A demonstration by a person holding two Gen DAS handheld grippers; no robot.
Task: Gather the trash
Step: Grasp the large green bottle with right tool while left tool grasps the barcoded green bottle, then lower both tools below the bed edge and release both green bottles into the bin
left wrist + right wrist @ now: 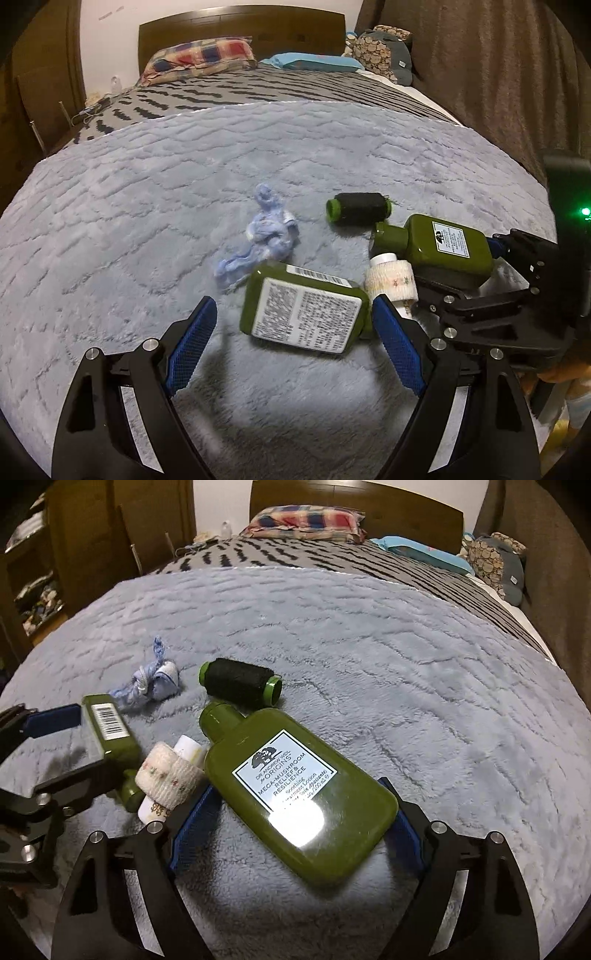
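Observation:
Two green lotion bottles lie on a grey-blue fluffy blanket (147, 221). My left gripper (291, 317) is open around the near bottle (306, 314), label up; the right finger touches its side, the left finger stands apart. My right gripper (299, 808) is open, its fingers on either side of the other bottle (299, 794), also seen in the left wrist view (443, 247). A white roll of patterned tape (391, 284) (170, 779) lies between the bottles. A black thread spool (358, 208) (240, 681) and a crumpled blue tissue (262, 236) (151, 683) lie just beyond.
The blanket covers a bed with a striped cover (258, 88), a plaid pillow (199, 55), a blue pillow (317, 61) and a wooden headboard (240, 26). Brown curtains (498, 74) hang on the right. Wooden furniture (92, 535) stands on the left.

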